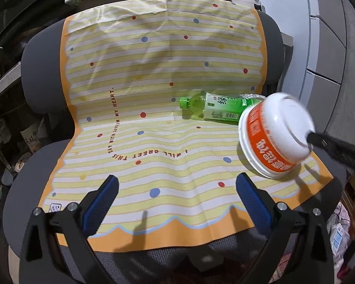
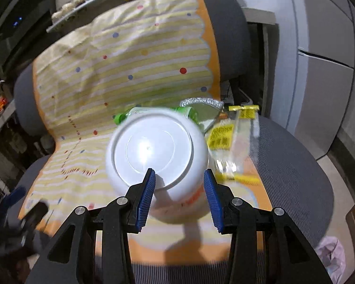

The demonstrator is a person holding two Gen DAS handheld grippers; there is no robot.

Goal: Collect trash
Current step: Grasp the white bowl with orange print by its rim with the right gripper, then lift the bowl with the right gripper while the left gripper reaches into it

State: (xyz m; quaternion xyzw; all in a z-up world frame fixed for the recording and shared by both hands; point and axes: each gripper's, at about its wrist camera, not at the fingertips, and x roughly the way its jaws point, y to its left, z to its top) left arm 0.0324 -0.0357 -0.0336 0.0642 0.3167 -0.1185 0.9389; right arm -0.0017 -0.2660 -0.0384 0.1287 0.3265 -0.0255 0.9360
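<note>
White plastic fills the space between the pads of your right hand-held gripper (image 2: 179, 190): one noodle bowl (image 2: 157, 156), turned so its flat base faces you and its orange-banded side points away. The left pad sits on the base ring and the right pad stands by the curved wall, so you seem to be pinching the bowl's lower edge at a middling opening, though blur keeps me from being certain of contact. In the left view the bowl hangs tilted above the striped cloth (image 1: 153, 71) on the chair seat.

Just beyond the bowl lies one green bottle (image 1: 208, 106), on its side, long axis running across your reach, cap to the left. Farther right are one foil tray (image 2: 201, 105) and one clear wrapper with yellow labels (image 2: 234, 139).

Your left hand-held gripper (image 1: 177, 201) is wide and empty, well short of the bottle; the right is nearer.
</note>
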